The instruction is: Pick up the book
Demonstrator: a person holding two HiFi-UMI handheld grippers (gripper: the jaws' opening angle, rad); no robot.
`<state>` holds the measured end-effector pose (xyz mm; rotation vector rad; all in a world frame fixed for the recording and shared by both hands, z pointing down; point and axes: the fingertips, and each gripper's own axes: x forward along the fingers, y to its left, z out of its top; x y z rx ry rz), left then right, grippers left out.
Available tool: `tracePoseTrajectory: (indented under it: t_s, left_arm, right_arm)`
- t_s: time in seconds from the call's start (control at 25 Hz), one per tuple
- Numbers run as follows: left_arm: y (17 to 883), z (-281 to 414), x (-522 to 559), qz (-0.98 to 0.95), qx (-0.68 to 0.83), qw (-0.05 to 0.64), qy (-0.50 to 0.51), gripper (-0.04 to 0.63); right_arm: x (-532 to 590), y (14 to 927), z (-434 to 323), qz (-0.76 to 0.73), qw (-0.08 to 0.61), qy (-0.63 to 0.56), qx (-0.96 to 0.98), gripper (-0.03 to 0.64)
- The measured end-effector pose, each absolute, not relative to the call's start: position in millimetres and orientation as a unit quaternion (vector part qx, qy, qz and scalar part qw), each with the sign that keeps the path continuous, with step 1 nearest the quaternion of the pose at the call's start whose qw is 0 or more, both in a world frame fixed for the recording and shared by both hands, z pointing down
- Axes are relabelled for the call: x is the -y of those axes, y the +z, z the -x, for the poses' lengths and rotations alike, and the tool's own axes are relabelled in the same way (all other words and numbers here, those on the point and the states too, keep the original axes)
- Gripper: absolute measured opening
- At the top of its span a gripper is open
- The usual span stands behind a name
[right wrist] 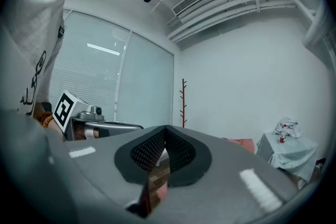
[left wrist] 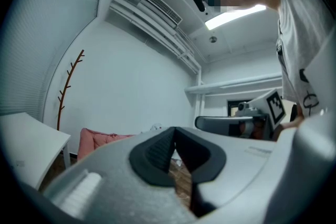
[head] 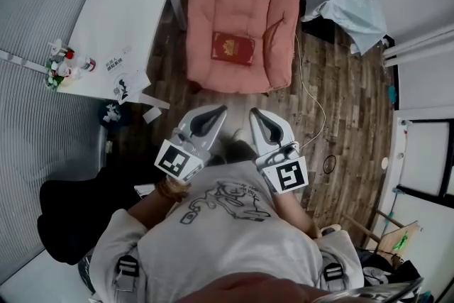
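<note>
Lying on the armchair, the book bears an indistinct, perhaps floral emblem.

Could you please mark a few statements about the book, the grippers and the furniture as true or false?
1. The book lies on the pink chair. True.
2. The left gripper and the right gripper are both shut. True.
3. The left gripper holds the book. False: it is empty and well apart from the book.
4. In the head view, a white table stands left of the chair. True.
5. The book is blue. False: it is red.
6. The book stands upright against the backrest. False: it lies flat on the seat.
</note>
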<state>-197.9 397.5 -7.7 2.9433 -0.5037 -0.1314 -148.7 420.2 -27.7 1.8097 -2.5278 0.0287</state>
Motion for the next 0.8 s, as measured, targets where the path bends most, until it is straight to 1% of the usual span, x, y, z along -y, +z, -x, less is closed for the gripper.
tracePoseTrajectory:
  t_s: [0.2, 0.48, 0.8]
  left_arm:
    - [-3, 179, -386, -0.982, 0.168, 0.082, -0.033, 0.005]
    - [7, 146, -343, -0.98, 0.181, 0.083, -0.022, 0.005]
    - [11, 66, -276, -0.978, 0.189, 0.086, -0.013, 0.005]
  right_arm:
    - [-405, -23, 130, -0.578, 0.014, 0.015, 0.816, 0.006]
    - [-363, -18, 92, -0.57, 0.006, 0.016, 0.821, 0.006]
    - [-294, -15, 16, -0.553, -0.002, 0.018, 0.833, 0.006]
